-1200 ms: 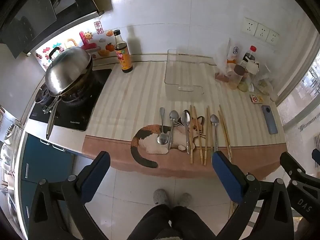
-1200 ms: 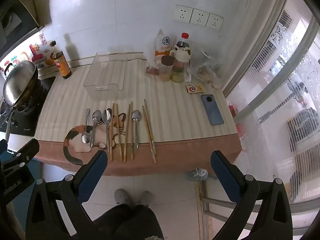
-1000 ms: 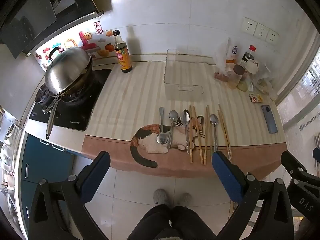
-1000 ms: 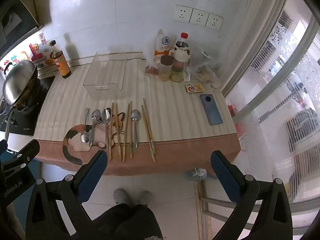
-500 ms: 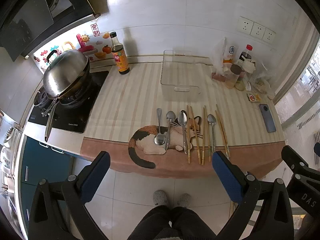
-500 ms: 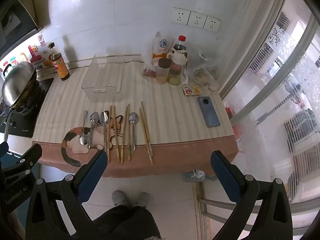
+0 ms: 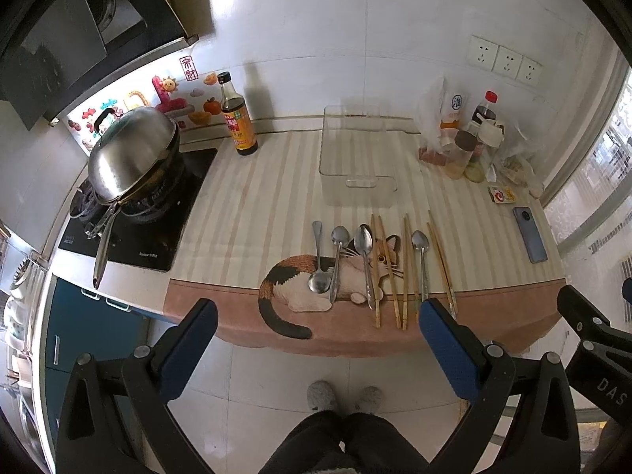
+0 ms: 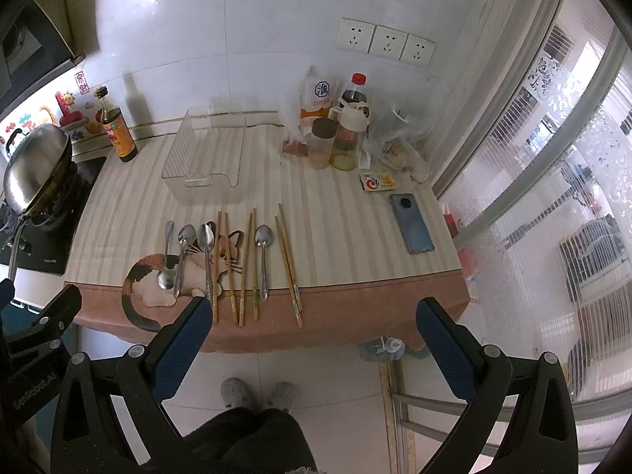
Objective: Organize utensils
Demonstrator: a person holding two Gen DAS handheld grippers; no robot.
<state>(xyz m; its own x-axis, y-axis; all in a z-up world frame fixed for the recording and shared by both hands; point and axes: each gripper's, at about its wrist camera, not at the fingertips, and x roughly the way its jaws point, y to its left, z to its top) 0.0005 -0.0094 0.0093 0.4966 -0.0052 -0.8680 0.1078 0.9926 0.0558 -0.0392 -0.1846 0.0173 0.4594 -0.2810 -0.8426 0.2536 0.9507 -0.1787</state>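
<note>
Several metal spoons (image 7: 365, 251) (image 8: 205, 251) and wooden chopsticks (image 7: 405, 268) (image 8: 247, 260) lie in a row near the front edge of the striped counter mat, partly over its cat picture (image 7: 308, 280) (image 8: 158, 276). A clear plastic bin (image 7: 355, 158) (image 8: 205, 158) stands empty behind them. My left gripper (image 7: 316, 339) is open and empty, held off the counter's front edge above the floor. My right gripper (image 8: 314, 339) is open and empty too, further right.
A wok (image 7: 134, 154) sits on the stove at the left, with a sauce bottle (image 7: 237, 118) beside it. Bottles, jars and bags (image 8: 335, 134) crowd the back right. A phone (image 8: 410, 223) lies at the right. A window is on the right; the person's feet (image 7: 343, 395) are below.
Both grippers have drifted slightly back and up, so the counter looks a little smaller and farther. Both stay open. Nothing on the counter has moved.
</note>
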